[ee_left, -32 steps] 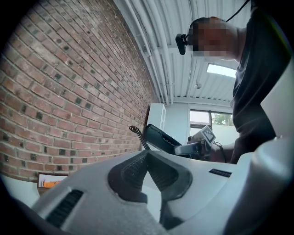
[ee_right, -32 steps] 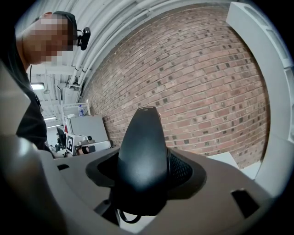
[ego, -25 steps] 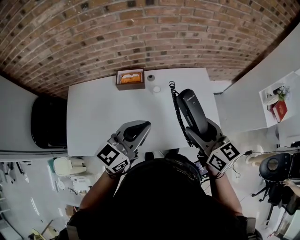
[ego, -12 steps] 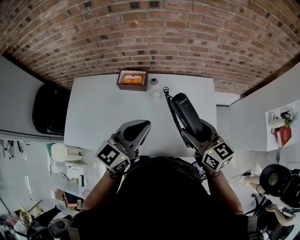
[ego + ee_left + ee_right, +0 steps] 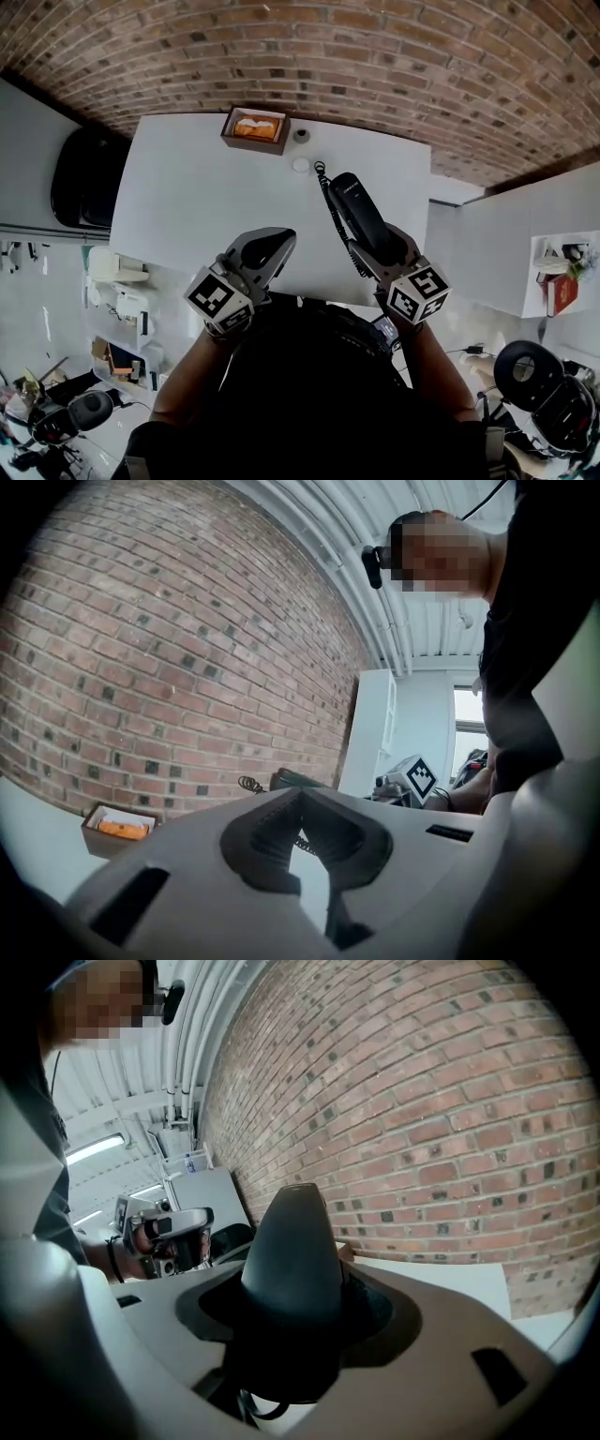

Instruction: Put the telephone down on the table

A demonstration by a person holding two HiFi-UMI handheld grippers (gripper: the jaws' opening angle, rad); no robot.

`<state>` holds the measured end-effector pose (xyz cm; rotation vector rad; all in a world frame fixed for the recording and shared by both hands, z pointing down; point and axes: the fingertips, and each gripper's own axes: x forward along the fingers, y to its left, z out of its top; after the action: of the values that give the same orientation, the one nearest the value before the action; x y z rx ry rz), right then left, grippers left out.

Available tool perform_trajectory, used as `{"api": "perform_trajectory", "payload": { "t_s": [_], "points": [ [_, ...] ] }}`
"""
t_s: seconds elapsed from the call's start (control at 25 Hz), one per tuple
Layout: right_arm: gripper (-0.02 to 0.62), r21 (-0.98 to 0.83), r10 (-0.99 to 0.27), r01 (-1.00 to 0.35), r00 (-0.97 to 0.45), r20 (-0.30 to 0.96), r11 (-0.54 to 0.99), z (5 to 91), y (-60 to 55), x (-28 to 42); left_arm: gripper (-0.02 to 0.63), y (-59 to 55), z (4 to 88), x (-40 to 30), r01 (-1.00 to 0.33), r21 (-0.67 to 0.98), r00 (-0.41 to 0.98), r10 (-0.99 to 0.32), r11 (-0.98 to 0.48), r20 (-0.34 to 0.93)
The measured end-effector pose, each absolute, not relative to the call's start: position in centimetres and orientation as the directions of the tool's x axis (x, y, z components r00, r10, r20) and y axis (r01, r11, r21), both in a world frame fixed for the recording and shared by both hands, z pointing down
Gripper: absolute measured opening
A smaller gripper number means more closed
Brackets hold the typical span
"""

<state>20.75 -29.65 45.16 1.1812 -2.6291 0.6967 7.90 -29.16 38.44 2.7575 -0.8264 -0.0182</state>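
Right gripper [image 5: 377,246]: my jaws are clamped on the black telephone handset [image 5: 354,208], which is over the right part of the white bench [image 5: 206,206]. I can't tell if it touches the surface. Its coiled cord [image 5: 327,195] trails along the left side. Left gripper [image 5: 269,246]: jaws together, nothing between them, at the near bench edge. A brown box [image 5: 256,128] sits at the far edge.

Telephone [image 5: 361,217] over table [image 5: 187,216] right side, box [image 5: 256,128] at far edge
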Motion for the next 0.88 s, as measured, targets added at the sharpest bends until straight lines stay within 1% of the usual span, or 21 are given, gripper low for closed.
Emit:
{"api": "perform_trajectory", "payload": {
  "t_s": [0.2,0.4,0.6,0.88],
  "points": [
    [0.273,-0.353,-0.646,-0.750,-0.662,0.380,0.560,48.4,-30.5,21.2,0.008,-30.0,41.0,8.4,-0.538,0.298,0.840,-0.533,-0.788,0.107],
    [0.273,-0.353,-0.632,-0.757,-0.653,0.418,0.549,52.6,-31.5,21.8,0.008,-31.0,43.6,8.9,-0.532,0.298,0.845,-0.519,-0.793,0.127],
    [0.273,-0.360,-0.616,-0.770,-0.637,0.463,0.526,56.7,-32.4,22.6,0.008,-32.0,46.4,9.3,-0.531,0.313,0.847,-0.502,-0.787,0.174],
    [0.273,-0.368,-0.588,-0.784,-0.620,0.520,0.500,61.3,-33.3,23.2,0.008,-33.2,48.4,10.2,-0.524,0.335,0.852,-0.483,-0.783,0.204]
  ]
}}
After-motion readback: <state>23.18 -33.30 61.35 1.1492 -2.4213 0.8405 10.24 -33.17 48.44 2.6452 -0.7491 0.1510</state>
